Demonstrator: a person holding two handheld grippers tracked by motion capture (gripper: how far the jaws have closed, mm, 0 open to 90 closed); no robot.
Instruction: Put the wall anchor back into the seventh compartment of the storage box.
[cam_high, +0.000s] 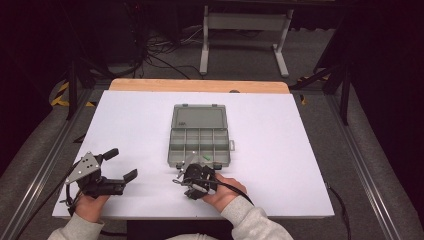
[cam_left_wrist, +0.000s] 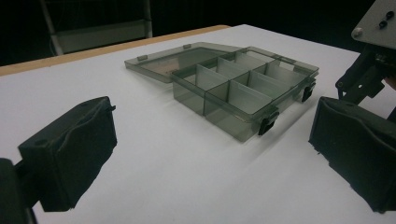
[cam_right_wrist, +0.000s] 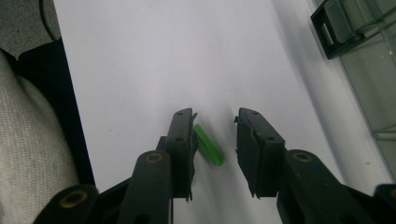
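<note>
A smoky clear organizer box (cam_high: 199, 147) lies open at the table's middle, its lid (cam_high: 200, 117) folded back flat. The left gripper view shows the box (cam_left_wrist: 243, 88) with its dividers and two black latches. A small green ribbed piece (cam_right_wrist: 208, 145) lies on the white table between the jaws of my right gripper (cam_right_wrist: 215, 117), close against the left jaw. Those jaws stand apart, open. In the high view my right gripper (cam_high: 192, 177) sits just in front of the box. My left gripper (cam_high: 121, 164) rests at the front left, wide open with nothing in it (cam_left_wrist: 210, 154).
A green speck (cam_high: 205, 158) shows in the box's front row. The white table sheet (cam_high: 280, 150) ends at a wooden strip (cam_high: 200, 85) at the back. A person's grey sleeve (cam_right_wrist: 32, 140) lies near the front edge. A white table frame (cam_high: 245, 30) stands beyond.
</note>
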